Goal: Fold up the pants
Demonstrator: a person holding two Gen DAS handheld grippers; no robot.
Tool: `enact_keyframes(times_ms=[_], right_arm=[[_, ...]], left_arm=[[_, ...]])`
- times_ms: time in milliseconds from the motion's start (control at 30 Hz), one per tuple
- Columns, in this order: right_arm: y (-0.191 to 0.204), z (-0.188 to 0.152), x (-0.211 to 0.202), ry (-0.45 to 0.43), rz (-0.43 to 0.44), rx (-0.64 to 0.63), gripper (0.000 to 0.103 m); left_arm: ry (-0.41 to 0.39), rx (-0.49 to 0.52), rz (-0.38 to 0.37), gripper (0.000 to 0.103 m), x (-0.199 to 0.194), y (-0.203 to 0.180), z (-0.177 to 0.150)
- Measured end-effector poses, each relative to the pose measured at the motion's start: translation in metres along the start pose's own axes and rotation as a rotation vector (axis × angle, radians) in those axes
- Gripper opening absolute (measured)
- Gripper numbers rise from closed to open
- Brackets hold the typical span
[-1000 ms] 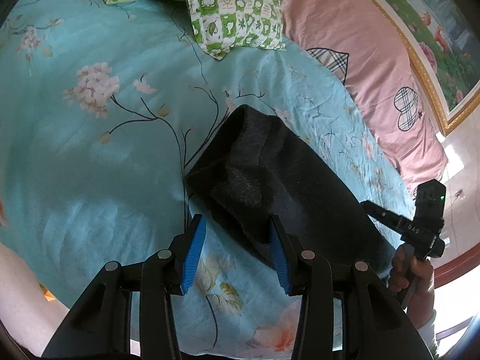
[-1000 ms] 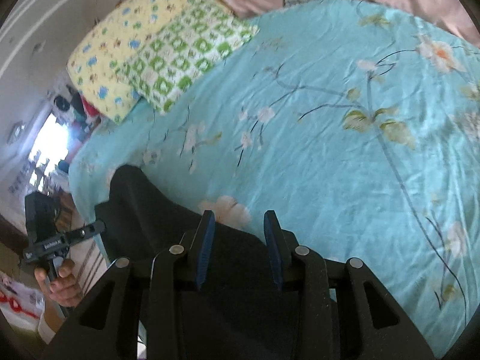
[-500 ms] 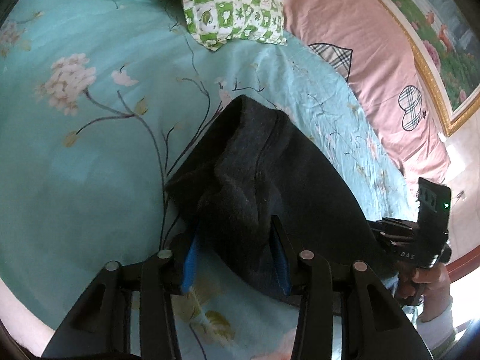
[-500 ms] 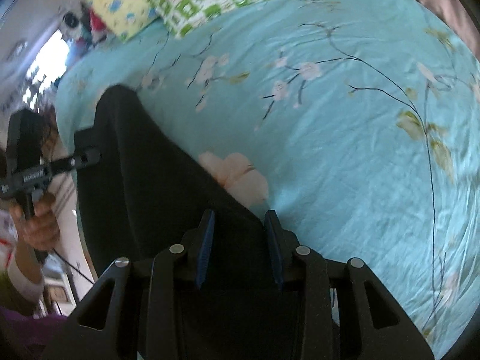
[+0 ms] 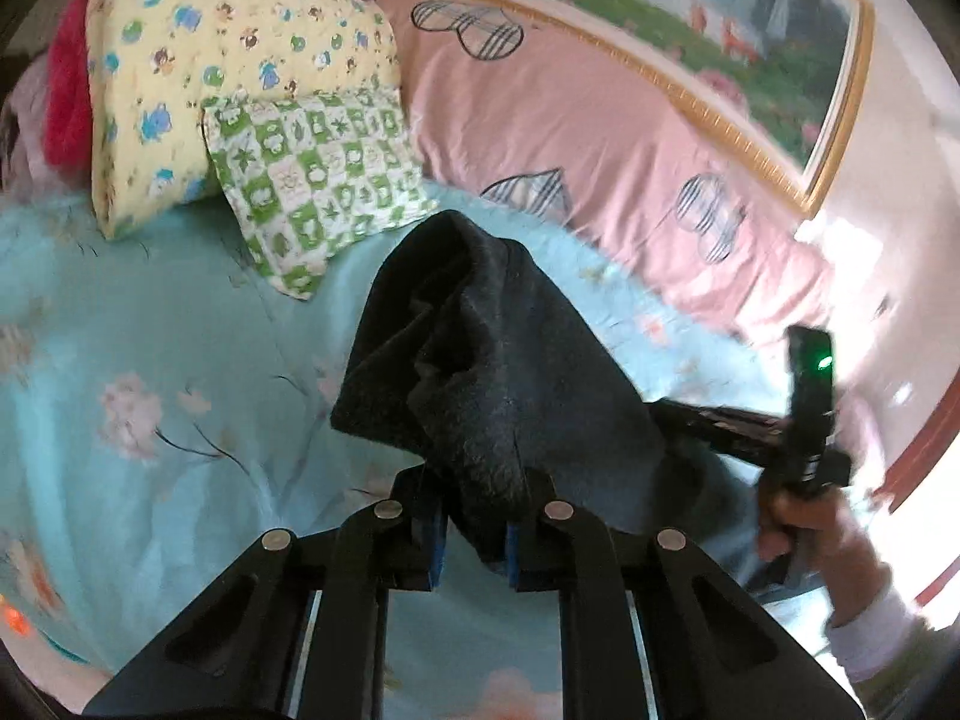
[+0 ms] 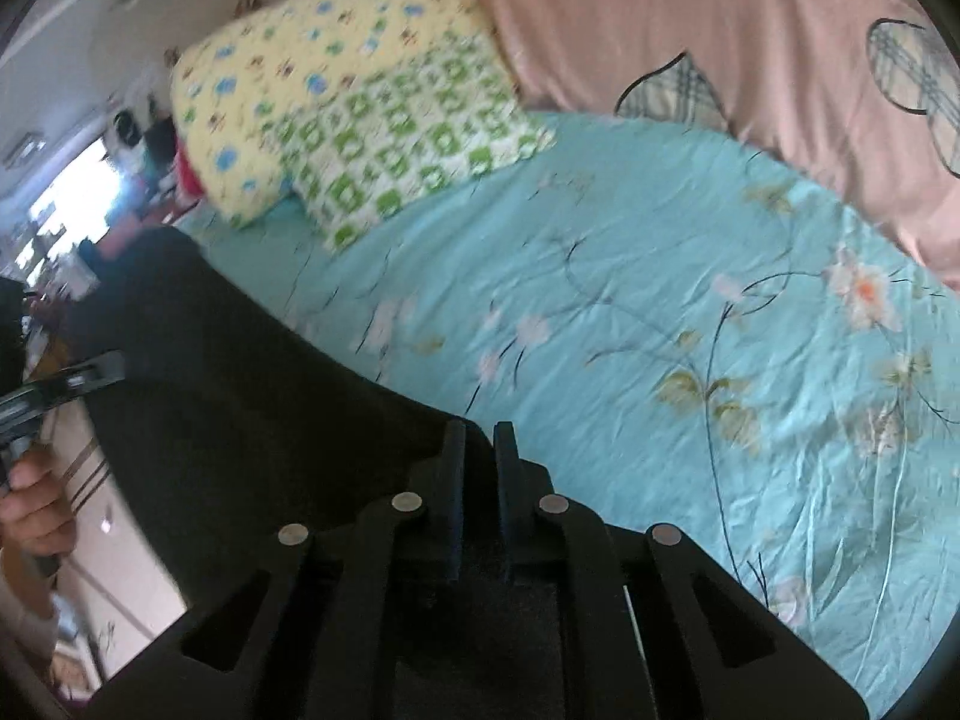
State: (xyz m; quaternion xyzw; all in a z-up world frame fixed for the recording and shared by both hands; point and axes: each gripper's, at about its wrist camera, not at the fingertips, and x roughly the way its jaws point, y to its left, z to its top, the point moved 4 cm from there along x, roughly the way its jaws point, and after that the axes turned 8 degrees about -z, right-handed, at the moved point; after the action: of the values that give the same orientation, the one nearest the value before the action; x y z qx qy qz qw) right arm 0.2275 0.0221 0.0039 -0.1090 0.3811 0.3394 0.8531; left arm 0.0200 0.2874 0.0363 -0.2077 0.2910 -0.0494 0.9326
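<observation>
Black pants [image 5: 480, 360] now off the bedsheet [image 5: 180, 330], left gripper [image 5: 471, 534] closing on them, right gripper [image 6: 479, 456] pinching

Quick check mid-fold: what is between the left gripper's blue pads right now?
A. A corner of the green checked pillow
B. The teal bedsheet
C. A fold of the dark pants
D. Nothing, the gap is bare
C: in the left wrist view a bunched fold of the pants hangs between the closing jaws of the left gripper, while the green pillow lies far back on the sheet.
</observation>
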Motion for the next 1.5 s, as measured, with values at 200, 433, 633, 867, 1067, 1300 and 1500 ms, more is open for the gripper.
enact_keyframes(times_ms=[200,433,633,867,1067,1300,1500], right_arm=[[0.013,-0.014,0.042,0.023,-0.076,0.003,0.009],[-0.002,-0.026,0.059,0.051,-0.091,0.144,0.009],[-0.021,-0.039,0.003,-0.007,-0.052,0.249,0.010],[-0.035,-0.077,-0.052,-0.042,-0.042,0.332,0.012],[-0.056,-0.117,-0.096,-0.079,-0.072,0.418,0.041],[-0.089,-0.167,-0.148,-0.123,-0.154,0.531,0.043],[-0.108,-0.201,-0.180,-0.148,-0.209,0.612,0.043]], left_arm=[[0.107,-0.070,0.053,0.013,0.047,0.055,-0.016],[0.167,-0.121,0.100,0.035,0.058,0.075,-0.031],[0.093,-0.087,0.136,0.050,0.016,0.054,-0.019],[0.125,-0.009,0.063,0.050,0.029,0.000,-0.015],[0.205,0.065,-0.038,0.053,0.062,-0.061,-0.030],[0.296,0.171,-0.142,0.053,0.098,-0.133,-0.051],[0.357,0.252,-0.214,0.055,0.119,-0.182,-0.066]])
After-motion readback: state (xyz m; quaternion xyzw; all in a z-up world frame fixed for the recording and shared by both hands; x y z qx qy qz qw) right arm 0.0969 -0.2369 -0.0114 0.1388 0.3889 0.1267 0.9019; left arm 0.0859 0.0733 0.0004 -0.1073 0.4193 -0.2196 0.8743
